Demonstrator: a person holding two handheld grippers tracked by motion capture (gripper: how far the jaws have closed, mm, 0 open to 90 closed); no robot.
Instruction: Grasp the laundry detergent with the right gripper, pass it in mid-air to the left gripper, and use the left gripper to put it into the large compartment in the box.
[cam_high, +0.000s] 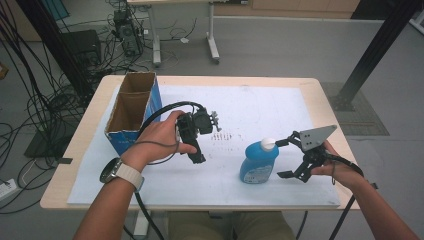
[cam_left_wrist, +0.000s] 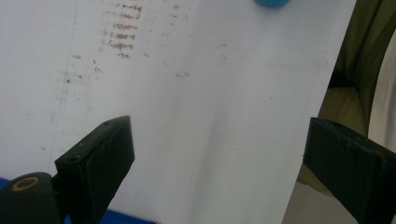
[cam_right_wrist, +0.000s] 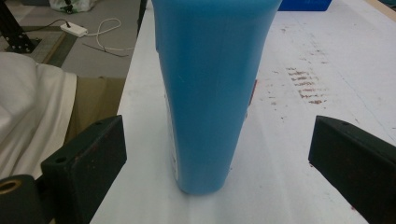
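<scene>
A blue bottle (cam_high: 259, 162) with a white cap (cam_high: 268, 143) stands upright on the white sheet (cam_high: 270, 107), right of centre. My right gripper (cam_high: 281, 159) is just to its right, jaws spread wide and pointing at it. In the right gripper view the bottle (cam_right_wrist: 210, 84) rises ahead between the open jaws of my right gripper (cam_right_wrist: 219, 135), and neither pad touches it. A hand holds my left gripper (cam_high: 200, 145) above the sheet, left of centre. In the left gripper view my left gripper (cam_left_wrist: 217, 135) is open over bare sheet with nothing in it.
An open cardboard box (cam_high: 131, 107) with blue sides stands at the table's left. Brown scuff marks (cam_high: 225, 136) dot the sheet's middle. The table's near edge and the person's trousers (cam_left_wrist: 359, 70) lie beside the left gripper. Cables and desk legs crowd the floor beyond.
</scene>
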